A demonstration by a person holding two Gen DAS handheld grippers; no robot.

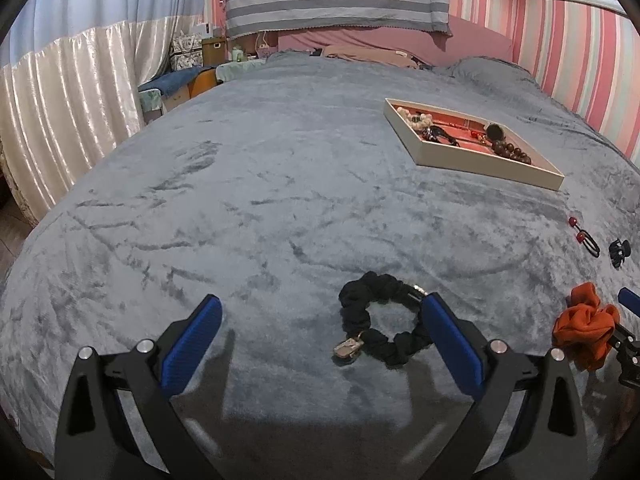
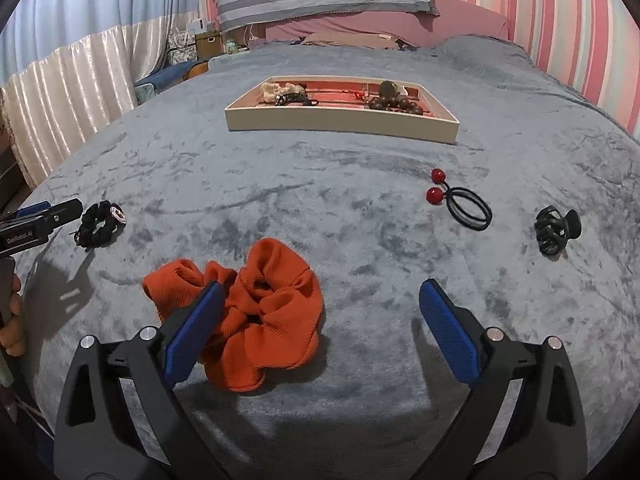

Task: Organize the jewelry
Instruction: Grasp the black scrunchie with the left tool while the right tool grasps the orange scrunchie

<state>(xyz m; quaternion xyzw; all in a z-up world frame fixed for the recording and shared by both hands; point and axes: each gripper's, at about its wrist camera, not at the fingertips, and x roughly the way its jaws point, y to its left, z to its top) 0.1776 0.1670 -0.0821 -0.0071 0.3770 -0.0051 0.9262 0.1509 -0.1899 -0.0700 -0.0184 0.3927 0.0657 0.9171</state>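
My left gripper (image 1: 322, 308) is open, low over the grey blanket, with a black scrunchie (image 1: 380, 318) carrying a metal charm lying between its fingers, close to the right finger. My right gripper (image 2: 322, 294) is open around an orange scrunchie (image 2: 260, 312), which lies against its left finger. The cream jewelry tray (image 2: 340, 122) with a red lining holds pale beads, dark wooden beads and hair ties. In the right wrist view the black scrunchie (image 2: 100, 224) and left gripper tip (image 2: 60, 210) show at the far left.
A black hair tie with two red balls (image 2: 460, 200) and a black claw clip (image 2: 558, 230) lie right of the orange scrunchie. In the left wrist view the tray (image 1: 480, 160) is far right. Pillows and a striped cloth lie at the bed's head.
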